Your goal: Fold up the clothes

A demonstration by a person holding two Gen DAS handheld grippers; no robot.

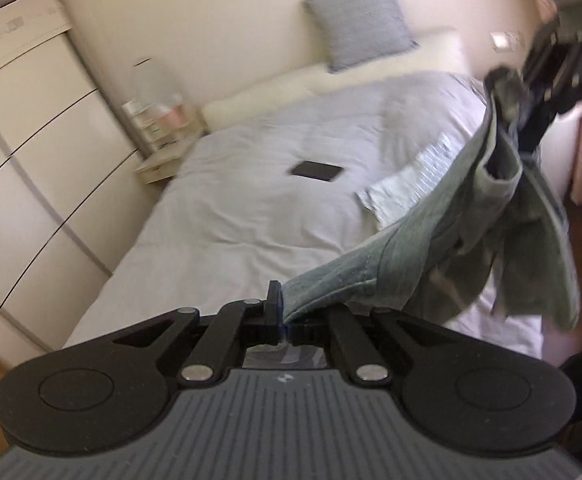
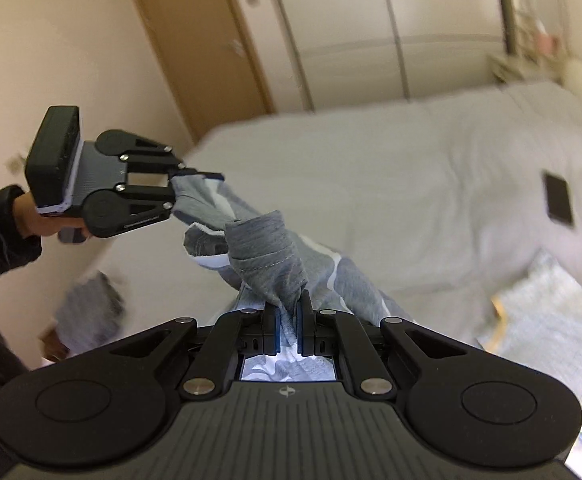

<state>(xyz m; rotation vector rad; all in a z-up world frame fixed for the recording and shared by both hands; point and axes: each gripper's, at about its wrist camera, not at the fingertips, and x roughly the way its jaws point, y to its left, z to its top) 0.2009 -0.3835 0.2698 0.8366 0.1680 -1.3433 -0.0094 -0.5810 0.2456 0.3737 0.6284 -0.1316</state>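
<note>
My left gripper (image 1: 281, 314) is closed on one edge of the grey garment (image 1: 443, 236), and my right gripper (image 2: 289, 320) pinches another bunch of the same cloth between its narrow jaws. The garment hangs stretched between the two grippers, above the bed (image 1: 251, 208). On the bed cover lie a dark phone (image 1: 316, 171) and a pale folded cloth (image 1: 407, 184), well apart from my grippers. A grey pillow (image 1: 361, 20) leans on the wall.
</note>
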